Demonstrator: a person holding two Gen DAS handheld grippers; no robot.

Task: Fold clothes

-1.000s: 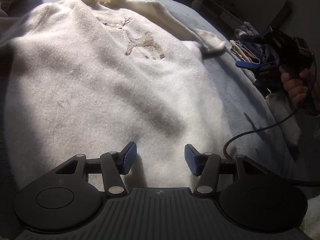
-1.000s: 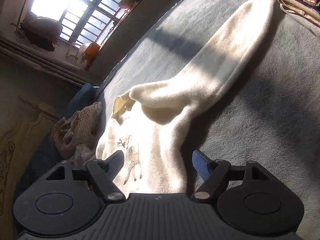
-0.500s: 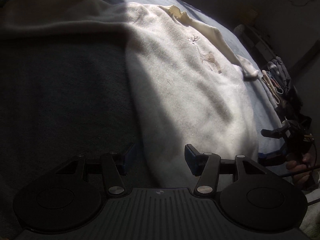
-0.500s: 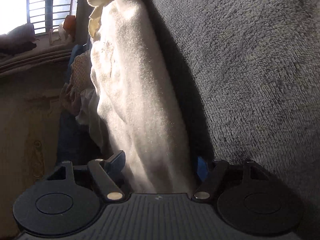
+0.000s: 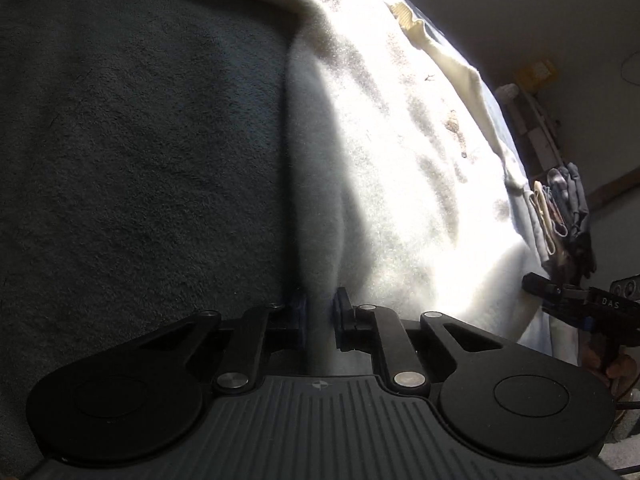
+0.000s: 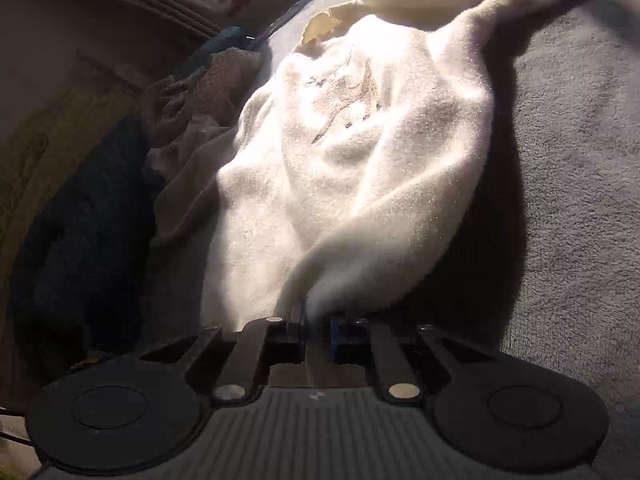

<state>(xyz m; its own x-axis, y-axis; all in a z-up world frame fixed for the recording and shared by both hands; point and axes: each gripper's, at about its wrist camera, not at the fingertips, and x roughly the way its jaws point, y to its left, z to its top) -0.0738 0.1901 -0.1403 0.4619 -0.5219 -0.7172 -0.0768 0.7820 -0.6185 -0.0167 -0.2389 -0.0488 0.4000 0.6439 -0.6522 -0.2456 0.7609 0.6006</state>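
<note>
Sweater (image 5: 400, 168) hem pinched in both tongs, right closing.

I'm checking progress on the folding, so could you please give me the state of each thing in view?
Sweater: unfolded, spread front-up on the blanket, hem bunched at both claws.
Left claw: shut on the sweater's hem.
Right claw: closing, hem pinched between its pads.
Blanket: lying flat under the sweater.
Folded clothes: stacked at the blanket's edge.
Crumpled clothes: in a heap beside the sweater.

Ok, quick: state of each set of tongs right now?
Left tongs: shut on the white sweater hem.
Right tongs: closing, pinching the sweater's edge.
</note>
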